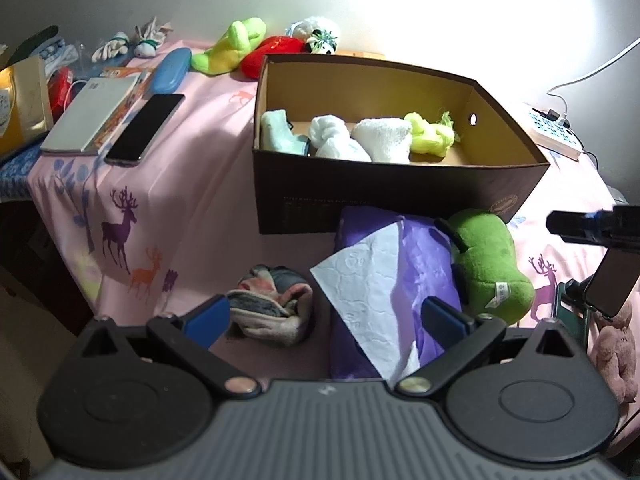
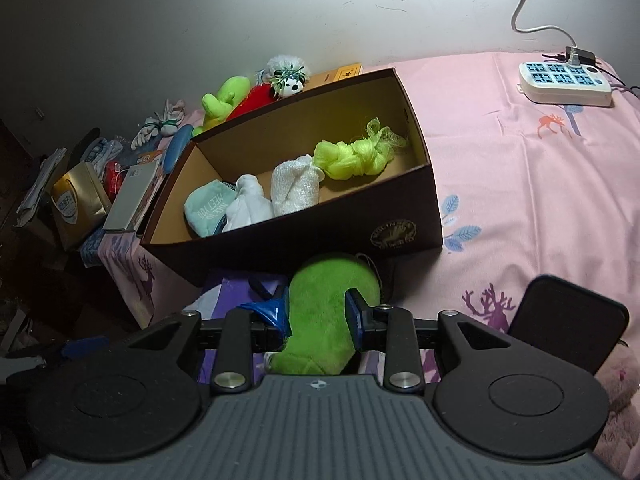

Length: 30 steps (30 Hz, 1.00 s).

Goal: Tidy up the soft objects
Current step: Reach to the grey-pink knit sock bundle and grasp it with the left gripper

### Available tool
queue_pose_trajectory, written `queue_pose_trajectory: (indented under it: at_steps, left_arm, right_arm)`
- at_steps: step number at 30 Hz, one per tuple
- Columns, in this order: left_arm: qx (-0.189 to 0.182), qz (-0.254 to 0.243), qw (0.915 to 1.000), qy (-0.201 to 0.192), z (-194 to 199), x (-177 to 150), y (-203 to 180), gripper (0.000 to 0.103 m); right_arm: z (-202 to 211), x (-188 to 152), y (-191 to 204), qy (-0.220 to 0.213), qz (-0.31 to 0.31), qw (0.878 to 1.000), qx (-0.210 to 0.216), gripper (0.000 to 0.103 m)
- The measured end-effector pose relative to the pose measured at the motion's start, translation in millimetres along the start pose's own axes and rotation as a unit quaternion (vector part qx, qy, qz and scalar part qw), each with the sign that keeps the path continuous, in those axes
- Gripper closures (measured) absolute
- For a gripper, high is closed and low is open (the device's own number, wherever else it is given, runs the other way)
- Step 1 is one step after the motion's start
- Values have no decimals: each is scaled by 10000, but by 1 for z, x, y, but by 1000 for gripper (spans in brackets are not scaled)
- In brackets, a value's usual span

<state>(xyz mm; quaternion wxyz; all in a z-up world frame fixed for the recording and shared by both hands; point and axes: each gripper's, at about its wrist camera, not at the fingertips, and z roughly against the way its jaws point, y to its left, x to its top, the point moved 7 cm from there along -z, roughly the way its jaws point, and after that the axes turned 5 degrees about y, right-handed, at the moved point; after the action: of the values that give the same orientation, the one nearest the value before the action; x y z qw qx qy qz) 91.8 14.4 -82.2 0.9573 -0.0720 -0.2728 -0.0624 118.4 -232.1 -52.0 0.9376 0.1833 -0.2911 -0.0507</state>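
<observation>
**Green plush gripped beside the box**

Green plush toy (image 2: 324, 312) is seen pinched between the blue fingers (image 2: 354, 312) of the right gripper (image 2: 316, 312); the jaws are closed onto its body, pressing the pile in on both sides. The toy lies on the pink deer-print cloth (image 2: 520, 184), just in front of the dark cardboard box (image 2: 304, 248) and touching the purple tissue pack (image 1: 420, 264) at its side.

The left gripper (image 1: 326, 316) is held wide open above the cloth, nothing between its fingers. A rolled striped sock bundle (image 1: 272, 308) lies just beside its left finger; the tissue pack, with a white sheet (image 1: 364, 284) pulled out, lies by its right finger.

Inside the box, along the near wall, four items are lined up touching one another: a pale mint sock (image 2: 206, 210), a white knotted cloth (image 2: 250, 206), a white towel roll (image 2: 296, 186) and a yellow-green knotted mesh (image 2: 356, 158).

Behind the box, against the wall: a lime plush (image 1: 232, 46), a red plush (image 1: 272, 54) and a small panda plush (image 1: 320, 38). To the left, a phone (image 1: 146, 126), a grey notebook (image 1: 90, 114) and a blue case (image 1: 171, 70) are noted. A white power strip (image 2: 566, 82) rests on the cloth, well apart to the right.
</observation>
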Motion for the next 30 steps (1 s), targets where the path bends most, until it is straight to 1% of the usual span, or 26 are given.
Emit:
queue_pose_trajectory:
  at_steps: [6,11,18,30]
  left_arm:
    - [356,240,9990,79,2,-7,-3,2]
    - [596,355,9975,99,5,-13,-4,2]
    - [821,517,9952,144,8,-23,-3,2]
    - [1130,965,9885,276,5,-41,20,2]
  right_arm:
    - [11,-35,-11,184,8,9998,-39,90]
    - [12,-55,-21,382,-105,9992,-28,90]
    - [10,-69,-23,573,-111,9983,63,90]
    - [-4,-86,-24,964,-93,9951,178,89]
